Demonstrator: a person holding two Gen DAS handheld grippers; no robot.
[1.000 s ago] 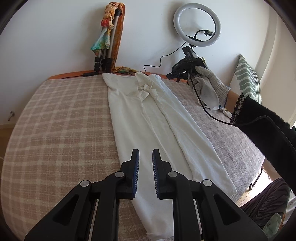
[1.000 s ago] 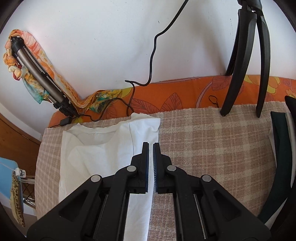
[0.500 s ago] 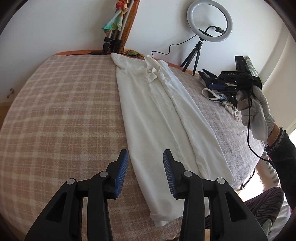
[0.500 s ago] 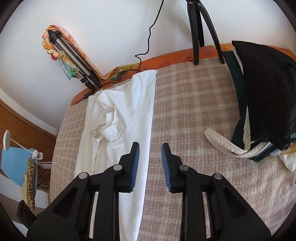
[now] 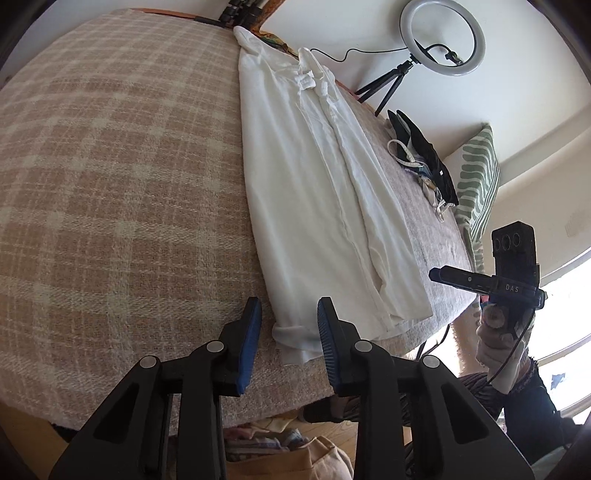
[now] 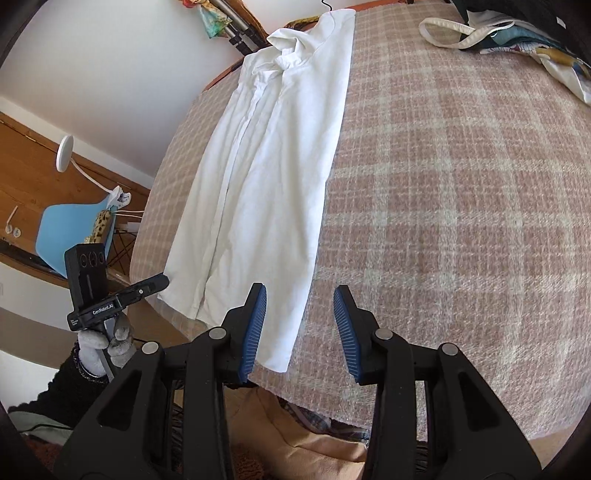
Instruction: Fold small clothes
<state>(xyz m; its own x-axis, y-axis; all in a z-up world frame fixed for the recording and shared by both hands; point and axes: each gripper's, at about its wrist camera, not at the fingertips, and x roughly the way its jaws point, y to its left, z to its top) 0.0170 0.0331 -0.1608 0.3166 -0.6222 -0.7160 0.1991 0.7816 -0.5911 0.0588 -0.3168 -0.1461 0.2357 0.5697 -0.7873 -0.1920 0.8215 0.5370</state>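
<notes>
A white collared shirt (image 5: pixel 314 192) lies folded into a long narrow strip on the plaid blanket (image 5: pixel 122 177), collar at the far end. It also shows in the right wrist view (image 6: pixel 266 177). My left gripper (image 5: pixel 286 332) is open and empty, its jaws on either side of the near left hem corner, just above it. My right gripper (image 6: pixel 299 325) is open and empty, over the near right hem corner at the bed's front edge. Each gripper shows in the other's view, the right one (image 5: pixel 450 275) and the left one (image 6: pixel 159 284).
A pile of dark and light clothes (image 5: pixel 424 158) lies on the bed to the right, also in the right wrist view (image 6: pixel 517 29). A ring light on a tripod (image 5: pixel 441 35) and a striped pillow (image 5: pixel 476 177) stand behind. A blue chair (image 6: pixel 74 232) is at the left.
Both grippers have pulled back from the collar end to the near hem end of the shirt. Both have opened from nearly shut to wide open.
</notes>
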